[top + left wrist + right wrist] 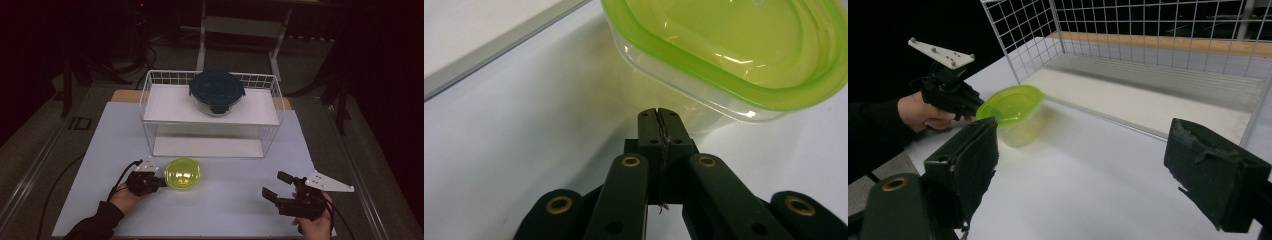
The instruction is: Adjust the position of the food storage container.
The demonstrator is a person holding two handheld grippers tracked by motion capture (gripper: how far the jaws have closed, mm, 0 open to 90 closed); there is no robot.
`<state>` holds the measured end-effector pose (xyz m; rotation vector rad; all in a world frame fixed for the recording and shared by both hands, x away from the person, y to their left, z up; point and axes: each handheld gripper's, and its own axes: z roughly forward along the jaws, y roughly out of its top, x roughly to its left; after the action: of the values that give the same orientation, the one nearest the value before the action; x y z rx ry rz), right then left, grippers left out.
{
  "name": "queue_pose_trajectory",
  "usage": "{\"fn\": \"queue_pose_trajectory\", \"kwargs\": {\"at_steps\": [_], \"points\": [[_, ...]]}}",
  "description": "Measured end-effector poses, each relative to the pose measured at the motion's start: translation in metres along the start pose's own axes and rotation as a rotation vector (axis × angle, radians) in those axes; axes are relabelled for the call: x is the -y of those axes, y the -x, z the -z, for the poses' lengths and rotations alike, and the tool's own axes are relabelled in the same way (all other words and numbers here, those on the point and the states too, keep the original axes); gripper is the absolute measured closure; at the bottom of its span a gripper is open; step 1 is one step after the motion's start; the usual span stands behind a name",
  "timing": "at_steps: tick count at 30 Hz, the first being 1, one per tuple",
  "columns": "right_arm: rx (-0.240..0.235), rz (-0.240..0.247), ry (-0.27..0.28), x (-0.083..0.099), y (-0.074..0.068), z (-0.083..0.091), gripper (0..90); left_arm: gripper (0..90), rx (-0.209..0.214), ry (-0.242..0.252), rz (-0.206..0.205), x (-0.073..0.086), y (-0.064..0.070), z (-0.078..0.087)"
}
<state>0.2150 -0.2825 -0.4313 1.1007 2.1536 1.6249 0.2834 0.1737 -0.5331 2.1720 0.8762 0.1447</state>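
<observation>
The left gripper sits low over the near left part of the counter, held in the person's left hand. In the left gripper view its two black jaws are pressed flat against each other with no gap between them and nothing caught there. Their tips point at the side wall of a clear plastic container with a lime-green lid, coming up just under the lid's rim; whether they actually touch the wall cannot be told.

That green-lidded container stands upright on the counter immediately right of the left gripper, just in front of the near edge of a white wire rack. In the right gripper view the same container stands beside the left gripper, with the rack's lower shelf stretching away behind it.

The right gripper is at the near right of the counter, well apart from the container, held in the right hand. Its jaws stand wide apart and hold nothing.

On the rack's upper shelf, at the far side, rests a round glass container with a dark blue-green lid.
</observation>
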Motion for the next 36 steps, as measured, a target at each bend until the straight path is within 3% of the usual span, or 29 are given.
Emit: {"fn": "queue_pose_trajectory", "kwargs": {"at_steps": [8, 14, 20, 36], "points": [[-0.001, 0.002, 0.003, -0.001, -0.001, 0.001, 13.7, 88.8, -0.013, 0.018, 0.023, 0.000, -0.002, 0.003], [-0.005, 0.001, -0.004, 0.000, -0.002, -0.002, 13.7, 88.8, -0.015, 0.020, 0.017, -0.005, 0.000, -0.001], [-0.004, -0.004, -0.005, 0.001, -0.002, -0.001, 13.8, 88.8, 0.000, 0.023, 0.022, -0.014, 0.004, -0.012], [0.002, 0.010, -0.007, 0.002, -0.001, -0.001, 13.7, 88.8, 0.061, 0.020, -0.015, -0.040, 0.024, -0.044]]}}
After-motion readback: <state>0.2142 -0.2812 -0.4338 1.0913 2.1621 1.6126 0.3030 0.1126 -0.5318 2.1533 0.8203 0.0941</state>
